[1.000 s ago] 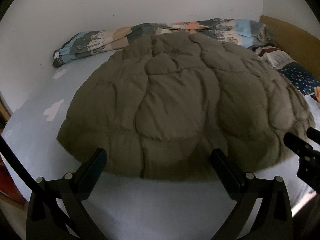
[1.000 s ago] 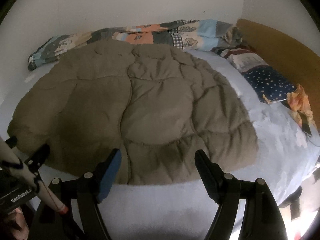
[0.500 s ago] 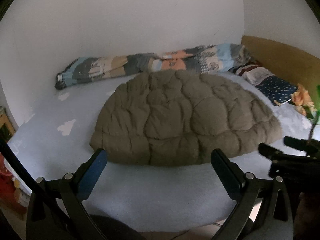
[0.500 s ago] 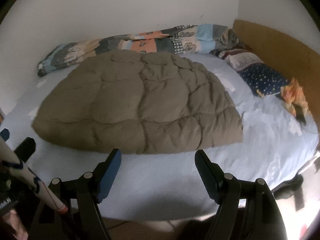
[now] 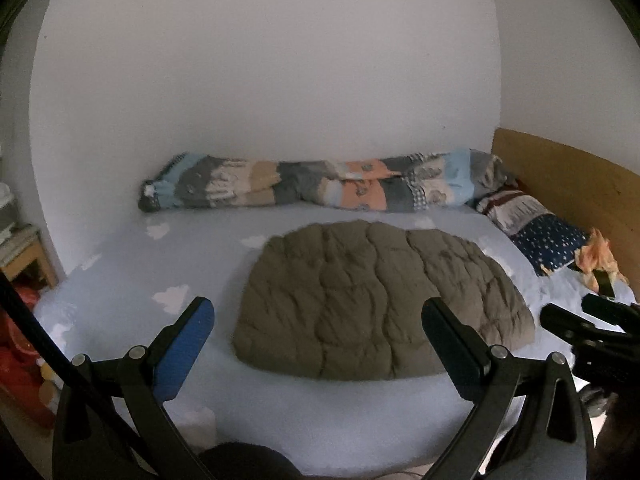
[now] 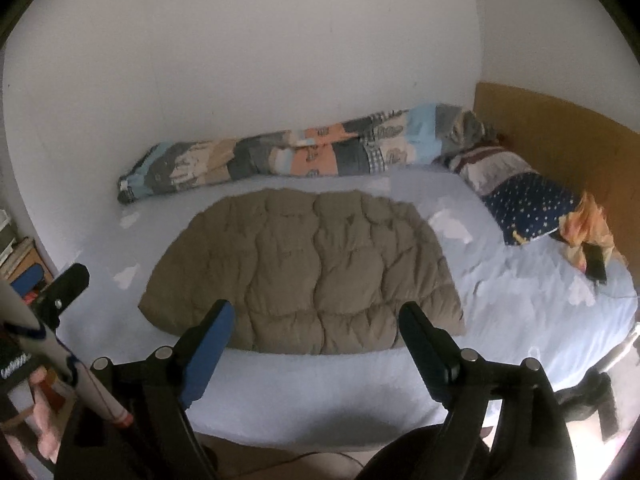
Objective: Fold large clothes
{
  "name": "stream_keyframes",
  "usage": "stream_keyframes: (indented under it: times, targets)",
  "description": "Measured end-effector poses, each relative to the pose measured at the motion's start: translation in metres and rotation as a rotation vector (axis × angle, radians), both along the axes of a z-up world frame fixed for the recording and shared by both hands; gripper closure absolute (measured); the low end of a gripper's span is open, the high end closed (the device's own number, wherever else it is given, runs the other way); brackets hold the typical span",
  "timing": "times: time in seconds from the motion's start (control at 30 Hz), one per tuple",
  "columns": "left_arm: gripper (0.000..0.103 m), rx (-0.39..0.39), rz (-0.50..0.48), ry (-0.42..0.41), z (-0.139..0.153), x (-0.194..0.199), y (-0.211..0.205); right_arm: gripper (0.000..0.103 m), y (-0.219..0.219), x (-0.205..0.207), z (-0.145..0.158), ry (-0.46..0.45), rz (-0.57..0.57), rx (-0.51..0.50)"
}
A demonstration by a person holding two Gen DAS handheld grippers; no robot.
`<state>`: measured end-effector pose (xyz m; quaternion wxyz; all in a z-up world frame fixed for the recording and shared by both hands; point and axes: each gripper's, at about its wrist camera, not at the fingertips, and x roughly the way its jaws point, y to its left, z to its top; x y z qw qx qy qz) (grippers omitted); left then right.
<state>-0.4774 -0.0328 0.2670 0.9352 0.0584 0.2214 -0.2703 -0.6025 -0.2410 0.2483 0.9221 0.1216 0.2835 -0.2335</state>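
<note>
At nine o'clock in the right wrist view a wooden shelf (image 6: 20,258) stands against the wall beside the bed (image 6: 328,392). The left gripper (image 5: 318,336) hangs over the bed's near edge, jaws spread wide and holding nothing; the right gripper (image 6: 316,334) does the same, so neither touches cloth. At the centre, toward twelve o'clock from both tongs, the olive quilted jacket (image 6: 308,276) lies flat on the pale blue sheet as one compact, rounded slab, which suggests the folding is largely done and the tools are held clear to let it rest. Beyond it, along the wall, a rolled patchwork duvet (image 6: 304,152) is pushed out of the way, leaving working room. At two o'clock a starred navy pillow (image 6: 528,208) lies against the wooden headboard (image 6: 560,136), with an orange cloth (image 6: 588,224) just beside it.
</note>
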Motion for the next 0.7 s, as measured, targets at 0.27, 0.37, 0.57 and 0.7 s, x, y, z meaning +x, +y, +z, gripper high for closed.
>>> stream_keyframes:
  times: [0.27, 0.37, 0.57, 0.7]
  targets:
    - [0.000, 0.064, 0.002, 0.001, 0.004, 0.005, -0.006, 0.014, 0.004, 0.007, -0.010, 0.029, 0.016, 0.019]
    - [0.000, 0.145, 0.051, -0.033, 0.002, 0.006, -0.015, 0.014, 0.005, 0.011, -0.014, 0.038, 0.021, 0.023]
    - [0.000, 0.172, 0.067, -0.005, -0.006, 0.015, -0.020, 0.014, 0.011, 0.017, -0.019, 0.051, 0.033, 0.015]
    - [0.000, 0.181, 0.096, 0.023, -0.015, 0.025, -0.018, 0.014, 0.013, 0.020, -0.022, 0.063, 0.038, 0.012]
